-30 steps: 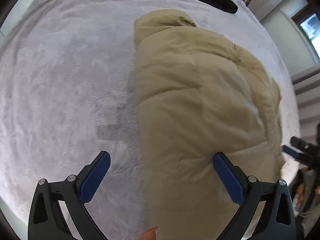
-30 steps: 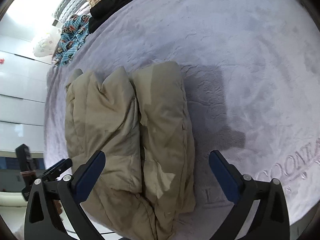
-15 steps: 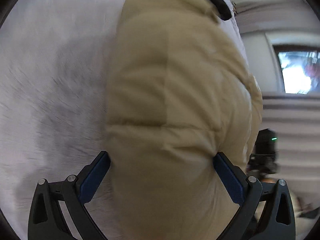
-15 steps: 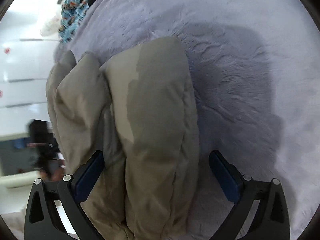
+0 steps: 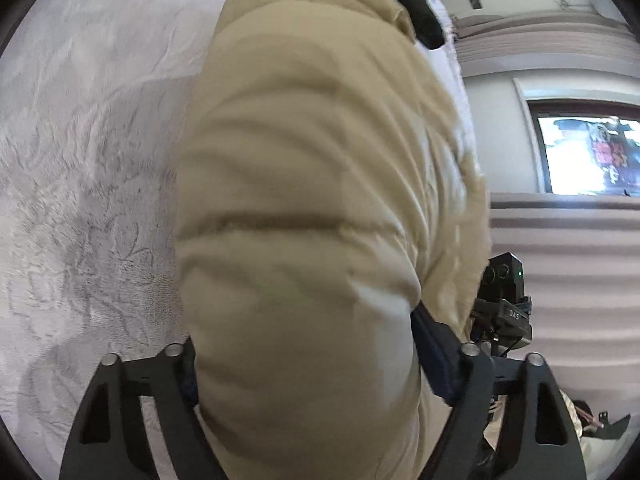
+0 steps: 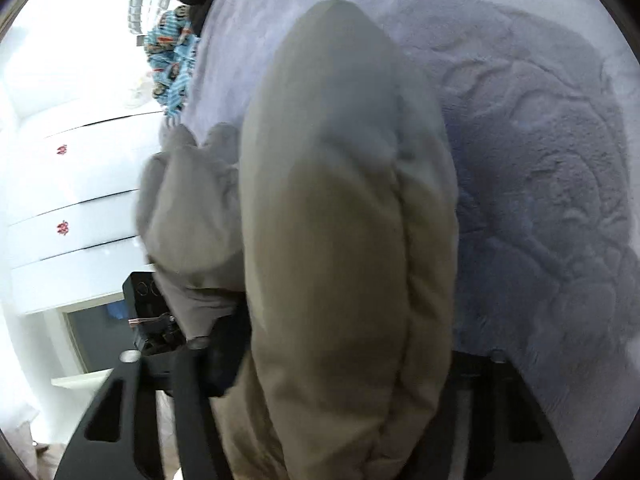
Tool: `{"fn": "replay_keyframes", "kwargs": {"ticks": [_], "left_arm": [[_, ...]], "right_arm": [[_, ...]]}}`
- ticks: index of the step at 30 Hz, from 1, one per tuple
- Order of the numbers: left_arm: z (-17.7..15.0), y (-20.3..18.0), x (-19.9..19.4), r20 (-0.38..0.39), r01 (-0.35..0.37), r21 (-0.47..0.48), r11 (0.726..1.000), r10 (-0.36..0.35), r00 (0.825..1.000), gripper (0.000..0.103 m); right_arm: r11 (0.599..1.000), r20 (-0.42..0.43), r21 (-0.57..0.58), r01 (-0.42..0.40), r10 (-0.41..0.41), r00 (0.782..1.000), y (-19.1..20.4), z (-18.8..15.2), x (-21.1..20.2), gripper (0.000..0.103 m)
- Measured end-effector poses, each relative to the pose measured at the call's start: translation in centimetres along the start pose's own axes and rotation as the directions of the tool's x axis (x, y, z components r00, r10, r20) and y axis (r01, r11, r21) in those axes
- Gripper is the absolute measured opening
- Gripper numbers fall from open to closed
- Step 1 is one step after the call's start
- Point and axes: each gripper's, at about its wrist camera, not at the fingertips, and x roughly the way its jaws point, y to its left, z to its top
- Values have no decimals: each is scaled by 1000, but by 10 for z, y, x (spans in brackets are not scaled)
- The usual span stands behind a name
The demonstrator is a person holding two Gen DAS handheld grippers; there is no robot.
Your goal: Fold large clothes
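Note:
A puffy beige jacket, folded into a thick bundle, lies on a grey plush bedspread. My left gripper straddles one end of the bundle. Its jaws are closing, and the blue pads dent the padding, which bulges up between them. In the right wrist view the jacket is a long roll running away from the camera. My right gripper is closing on that roll, the left finger pressed into the fabric. The jacket mostly hides the right finger. Each gripper's black body shows at the edge of the other's view.
A black garment lies at the far edge of the bed, beyond the jacket. A blue patterned cloth sits near it. White cupboard fronts stand past one side of the bed, a window past the other.
Both grippers have dropped and tilted down onto the jacket. Their jaws, wide apart before, have narrowed, so the padding now bulges between the pads.

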Motion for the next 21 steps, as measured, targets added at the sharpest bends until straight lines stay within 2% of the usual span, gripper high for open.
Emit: {"fn": "replay_keyframes", "kwargs": {"ticks": [6, 12, 16, 21], "left_arm": [[18, -8, -44, 39, 13, 85, 996, -16, 999, 80], [60, 15, -111, 72, -9, 148, 989, -2, 997, 80], [84, 52, -166, 109, -61, 149, 987, 45, 993, 80], [111, 111, -214, 160, -116, 103, 988, 99, 982, 80]], "right_arm": [[999, 43, -53, -13, 15, 999, 45, -8, 6, 51], [996, 120, -82, -38, 48, 992, 102, -14, 43, 51], [993, 120, -99, -60, 71, 990, 138, -11, 93, 51], [989, 76, -124, -78, 87, 993, 184, 17, 180, 51]]}}
